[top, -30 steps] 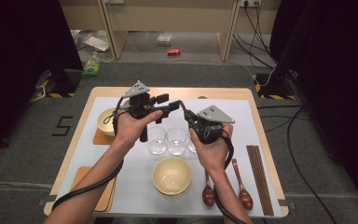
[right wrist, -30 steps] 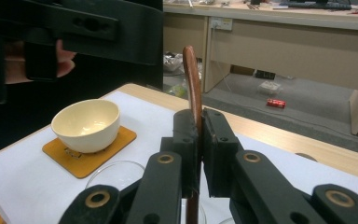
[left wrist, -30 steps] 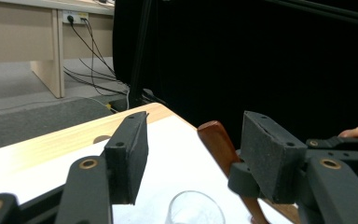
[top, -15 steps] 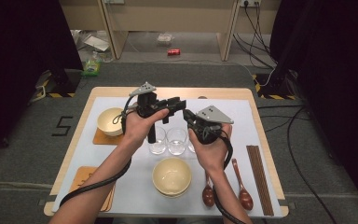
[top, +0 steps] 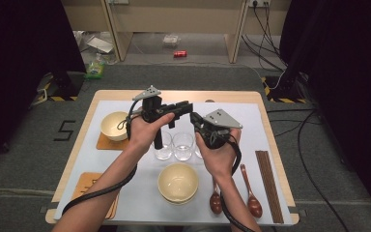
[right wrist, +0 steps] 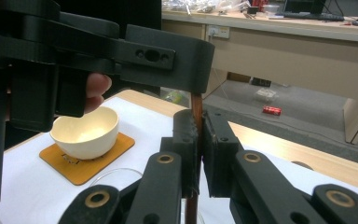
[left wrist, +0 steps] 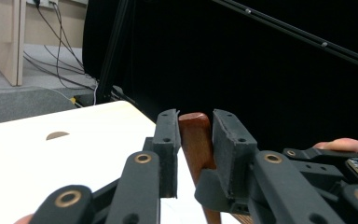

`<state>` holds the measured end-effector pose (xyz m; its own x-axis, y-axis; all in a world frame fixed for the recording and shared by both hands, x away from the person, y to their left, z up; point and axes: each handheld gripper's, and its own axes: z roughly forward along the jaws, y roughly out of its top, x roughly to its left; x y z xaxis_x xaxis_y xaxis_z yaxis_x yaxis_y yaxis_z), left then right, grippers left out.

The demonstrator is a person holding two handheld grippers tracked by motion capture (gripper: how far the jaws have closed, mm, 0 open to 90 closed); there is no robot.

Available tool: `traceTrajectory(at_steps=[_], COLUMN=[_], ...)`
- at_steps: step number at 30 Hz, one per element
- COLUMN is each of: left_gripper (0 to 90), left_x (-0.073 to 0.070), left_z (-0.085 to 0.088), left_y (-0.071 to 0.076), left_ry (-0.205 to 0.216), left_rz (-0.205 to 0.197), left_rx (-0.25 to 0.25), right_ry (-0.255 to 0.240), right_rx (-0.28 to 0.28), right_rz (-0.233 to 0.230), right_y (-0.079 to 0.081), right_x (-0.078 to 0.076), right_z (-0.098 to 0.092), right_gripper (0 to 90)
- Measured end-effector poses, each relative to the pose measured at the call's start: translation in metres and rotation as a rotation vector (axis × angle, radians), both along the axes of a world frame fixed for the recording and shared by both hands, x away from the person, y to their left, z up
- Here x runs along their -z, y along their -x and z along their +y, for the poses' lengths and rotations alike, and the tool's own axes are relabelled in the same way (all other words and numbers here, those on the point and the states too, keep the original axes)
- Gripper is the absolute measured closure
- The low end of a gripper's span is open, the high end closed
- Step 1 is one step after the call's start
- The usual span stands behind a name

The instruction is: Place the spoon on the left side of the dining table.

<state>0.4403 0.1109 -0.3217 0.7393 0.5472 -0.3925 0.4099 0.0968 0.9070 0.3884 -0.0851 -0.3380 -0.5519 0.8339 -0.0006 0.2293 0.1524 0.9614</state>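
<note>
White-topped table (top: 125, 193), two orange coasters (top: 107, 143), three glasses (top: 183, 146), stacked bowls (top: 178, 182), two spoons (top: 249, 193), chopsticks (top: 269, 183)

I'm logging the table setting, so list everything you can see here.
cream ceramic bowl: one, cream, back left on an orange coaster
orange square coasters: two, orange, left side
cream stacked bowls: one stack, cream, front centre
clear drinking glasses: at least two, clear, centre
brown wooden spoons: two, brown, front right
dark wooden chopsticks: one bundle, dark brown, right edge
brown wooden utensil handle: one, brown, between both grippers
white table mat: one, white, on the wooden table
left gripper: black, jaws just closed around the handle's rounded end
right gripper: black, shut on the handle
</note>
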Motion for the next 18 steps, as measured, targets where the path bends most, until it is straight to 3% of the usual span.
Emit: traceTrajectory(at_steps=[8,18], left_gripper=[74.9,75.0], left_x=[-0.006,-0.015], left_z=[-0.003,0.001], left_y=[0.007,0.010], left_ry=[-0.043,-0.045], left_rz=[-0.063,-0.124], left_rx=[0.001,-0.035], right_ry=[-0.003,0.033], right_rx=[-0.012,-0.035], right_rz=[0.008,0.013], right_y=[0.000,0.012], right_x=[-0.003,-0.007], right_z=[0.001,0.003], right_gripper=[82.8,68.6])
